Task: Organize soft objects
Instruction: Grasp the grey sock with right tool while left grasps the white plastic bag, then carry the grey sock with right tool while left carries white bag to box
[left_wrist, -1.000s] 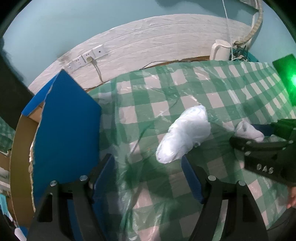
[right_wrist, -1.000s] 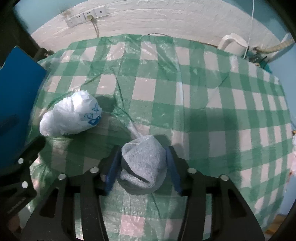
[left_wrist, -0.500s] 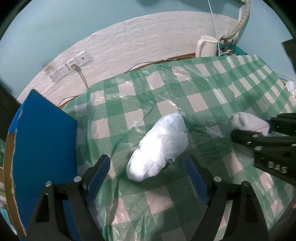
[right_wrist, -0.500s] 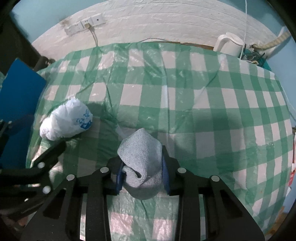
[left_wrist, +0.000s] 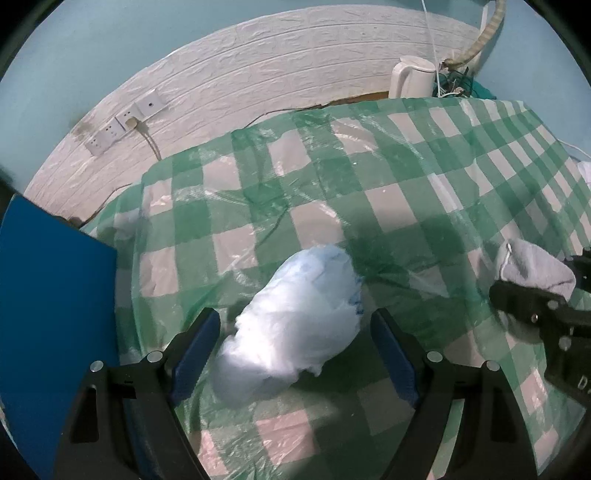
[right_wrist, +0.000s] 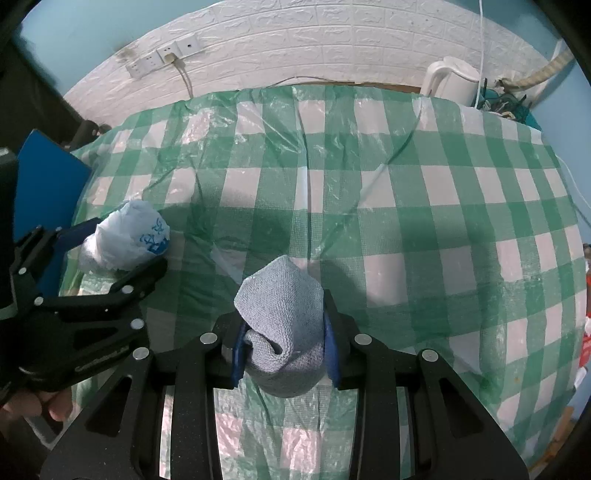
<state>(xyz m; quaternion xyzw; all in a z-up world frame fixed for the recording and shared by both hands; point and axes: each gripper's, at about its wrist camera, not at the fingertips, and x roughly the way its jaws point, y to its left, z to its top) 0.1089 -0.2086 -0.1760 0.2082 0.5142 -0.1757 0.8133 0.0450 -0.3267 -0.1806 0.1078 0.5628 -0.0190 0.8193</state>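
Two bundles, one in each of our grippers' reach

Our left gripper (left_wrist: 295, 343) stands spread wide around the white plastic bag (left_wrist: 295, 317) on the checked tablecloth (left_wrist: 406, 177), pads apart from it; our right gripper (right_wrist: 282, 347) pinches the grey sock (right_wrist: 282, 325) between its pads.

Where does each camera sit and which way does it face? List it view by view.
Left wrist: on the left tongs, looking steeply down at the white plastic bag between its open fingers; own fingers show.
Right wrist: on the right tongs, looking down at the grey sock it clamps; own fingers and a hand show.
Shared: the bag, the sock, the checked tablecloth, the kettle, each other's tongs.
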